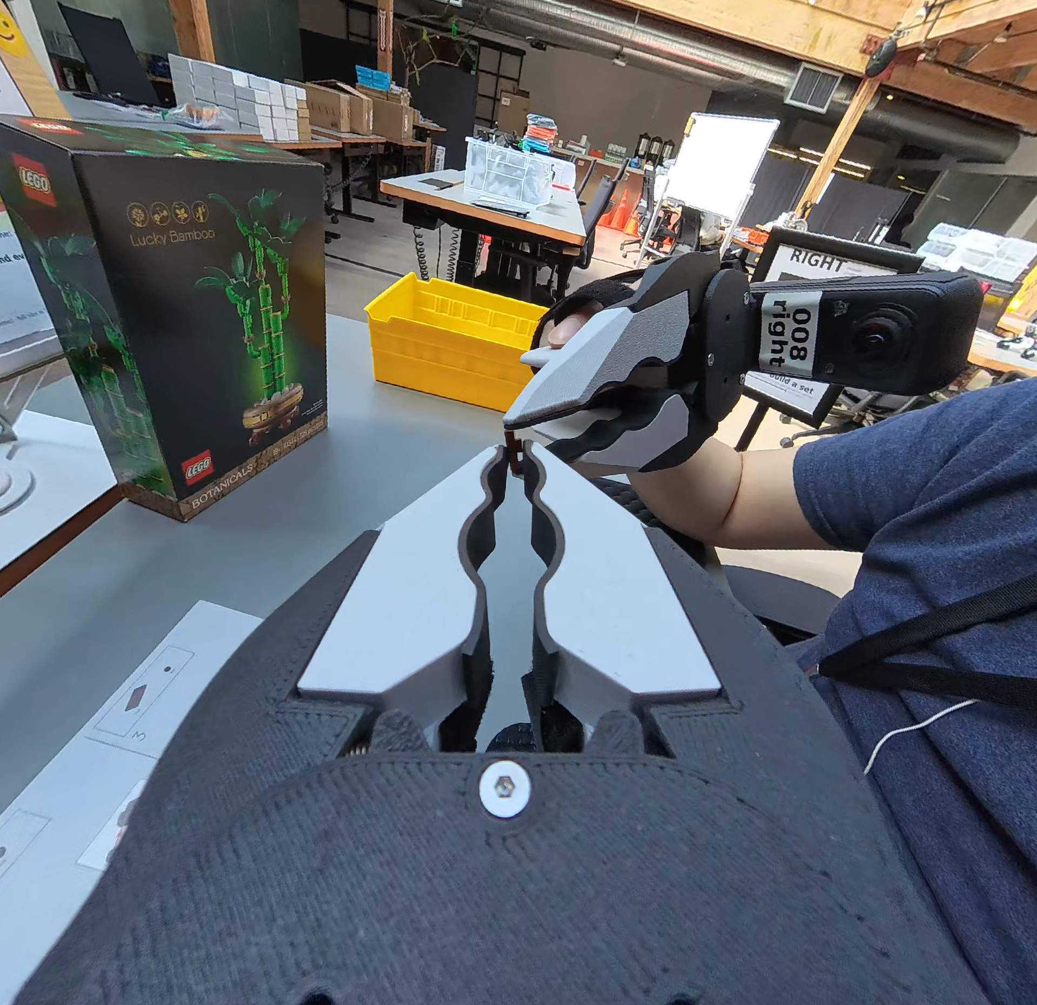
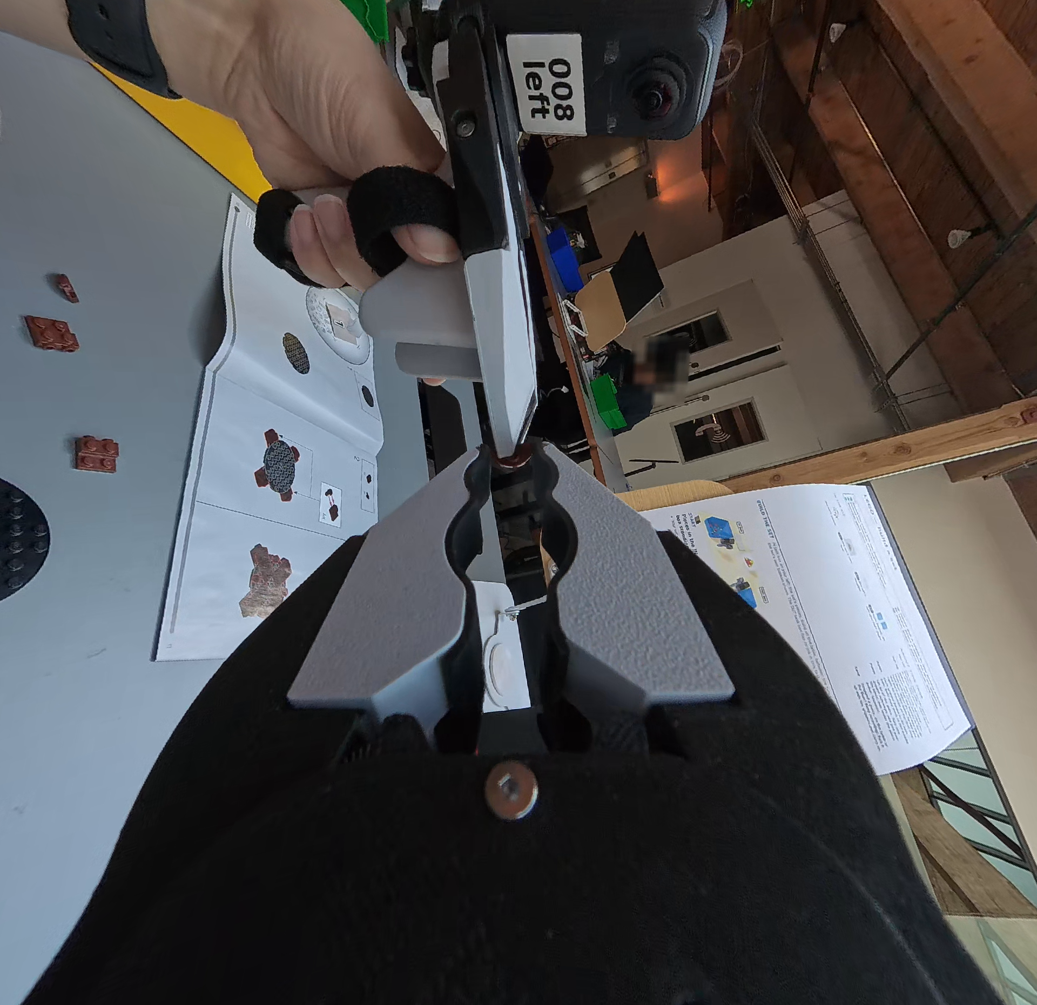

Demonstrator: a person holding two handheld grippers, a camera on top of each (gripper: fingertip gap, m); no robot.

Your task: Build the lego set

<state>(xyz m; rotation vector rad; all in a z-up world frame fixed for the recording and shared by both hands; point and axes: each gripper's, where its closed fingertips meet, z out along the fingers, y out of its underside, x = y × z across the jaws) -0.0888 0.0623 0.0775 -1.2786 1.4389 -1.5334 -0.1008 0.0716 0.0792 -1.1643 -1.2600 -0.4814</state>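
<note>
My left gripper [image 1: 514,457] and my right gripper [image 2: 508,455] meet tip to tip above the grey table [image 1: 359,473]. Both are shut on one small reddish-brown lego piece [image 1: 512,449], which also shows in the right wrist view [image 2: 509,464]. The right gripper [image 1: 513,424] comes in from the right, the left gripper [image 2: 506,445] from above. Three loose reddish-brown plates [image 2: 51,333] [image 2: 96,453] [image 2: 67,288] and a black round studded plate [image 2: 17,540] lie on the table. The open instruction booklet [image 2: 280,445] lies beside them.
The black lego set box [image 1: 185,316] stands upright at the left. A yellow bin [image 1: 449,344] sits at the table's far edge. A printed sheet on a stand [image 2: 813,613] is to the right. The person's arm [image 1: 729,501] reaches in from the right. Only a small space, under 4 cm, lies between the two pairs of fingers. The black round studded plate [image 2: 17,540] lies around 20 cm away from my right fingertips.
</note>
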